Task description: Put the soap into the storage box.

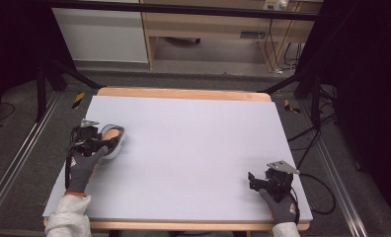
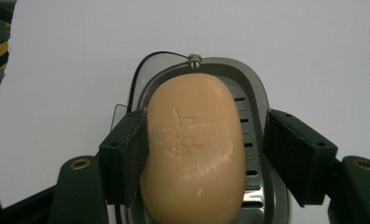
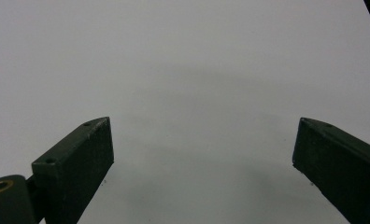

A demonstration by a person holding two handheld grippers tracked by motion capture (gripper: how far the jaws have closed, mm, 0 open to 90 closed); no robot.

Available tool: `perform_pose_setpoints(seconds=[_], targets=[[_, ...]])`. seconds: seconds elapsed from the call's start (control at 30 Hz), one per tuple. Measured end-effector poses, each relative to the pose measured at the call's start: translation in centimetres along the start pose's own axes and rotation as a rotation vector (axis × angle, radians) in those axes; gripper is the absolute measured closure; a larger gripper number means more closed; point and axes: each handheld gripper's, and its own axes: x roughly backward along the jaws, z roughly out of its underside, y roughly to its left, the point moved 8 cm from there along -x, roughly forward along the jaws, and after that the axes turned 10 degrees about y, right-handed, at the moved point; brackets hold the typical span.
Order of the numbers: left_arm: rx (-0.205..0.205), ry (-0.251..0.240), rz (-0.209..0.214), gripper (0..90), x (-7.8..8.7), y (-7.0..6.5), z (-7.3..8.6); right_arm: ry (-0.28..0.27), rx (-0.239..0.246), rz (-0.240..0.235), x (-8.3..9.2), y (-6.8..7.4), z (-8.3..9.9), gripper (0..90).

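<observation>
Because the big white table (image 1: 193, 148) is flat and bare, the soap dish (image 1: 115, 143) sits steady on it at the left side. Left gripper (image 2: 206, 154) reaches over the dish with one jaw on each side of the soap (image 2: 195, 149). Its left jaw touches the soap and its right jaw stands just apart, so it is open, maybe ready to squeeze. Right gripper (image 3: 202, 163) rests well apart, jaws wide open, holding nothing, probably waiting.
</observation>
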Motion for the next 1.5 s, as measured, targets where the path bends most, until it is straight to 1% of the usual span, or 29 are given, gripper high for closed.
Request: perform_pose_setpoints(seconds=[0.1,0.23,0.4,0.53,0.67,0.7,0.8,0.83,0.97,1.0,1.03,1.07,1.13,1.23,1.37,1.43,1.5], targets=[[-0.004,-0.005,0.004,30.7,0.2,-0.1,-0.1,-0.002,0.0,0.001,0.0,0.0,0.0,5.6],[-0.005,-0.024,0.014,31.5,0.6,-0.3,-0.2,-0.003,-0.004,0.0,0.0,0.0,0.0,5.6],[-0.017,-0.044,0.021,31.6,1.1,-0.9,-0.5,-0.004,-0.006,0.0,0.1,0.0,0.0,5.6],[-0.032,-0.088,0.052,32.1,2.3,-2.0,-0.9,-0.006,-0.008,0.0,0.1,0.0,0.0,5.6],[-0.058,-0.123,0.082,32.8,3.2,-3.3,-0.9,-0.011,-0.004,0.003,0.2,-0.1,-0.1,5.6],[-0.063,-0.131,0.096,32.8,3.4,-3.8,-0.8,-0.011,-0.006,0.005,0.2,-0.1,0.0,5.6],[-0.087,-0.139,0.111,32.9,3.7,-4.5,-0.4,-0.012,-0.008,0.008,0.3,-0.2,0.0,5.6],[-0.088,-0.143,0.118,32.9,3.8,-4.8,-0.3,-0.014,-0.008,0.008,0.3,-0.2,0.0,5.6],[-0.12,-0.142,0.132,32.9,4.1,-6.0,0.7,-0.021,-0.016,0.006,0.5,-0.4,0.0,5.6],[-0.12,-0.142,0.132,32.9,4.1,-6.0,0.7,-0.021,-0.016,0.006,0.5,-0.4,0.0,5.6],[-0.136,-0.136,0.138,32.8,4.1,-6.5,1.2,-0.019,-0.018,0.009,0.5,-0.4,0.0,5.6],[-0.139,-0.136,0.14,32.7,4.0,-6.7,1.4,-0.018,-0.015,0.01,0.5,-0.5,0.0,5.5],[-0.153,-0.129,0.138,32.4,3.9,-7.0,1.8,-0.019,-0.018,0.011,0.5,-0.4,0.0,5.6],[-0.158,-0.125,0.138,32.0,3.5,-7.5,2.3,-0.018,-0.016,0.015,0.5,-0.5,0.0,5.5],[-0.179,-0.122,0.119,31.2,3.0,-8.1,3.3,-0.021,-0.014,0.018,0.6,-0.5,0.1,5.5],[-0.179,-0.121,0.121,30.8,2.8,-8.3,3.7,-0.02,-0.016,0.019,0.6,-0.5,0.1,5.6],[-0.198,-0.109,0.123,30.3,2.8,-8.5,4.4,-0.019,-0.016,0.02,0.6,-0.5,0.1,5.6]])
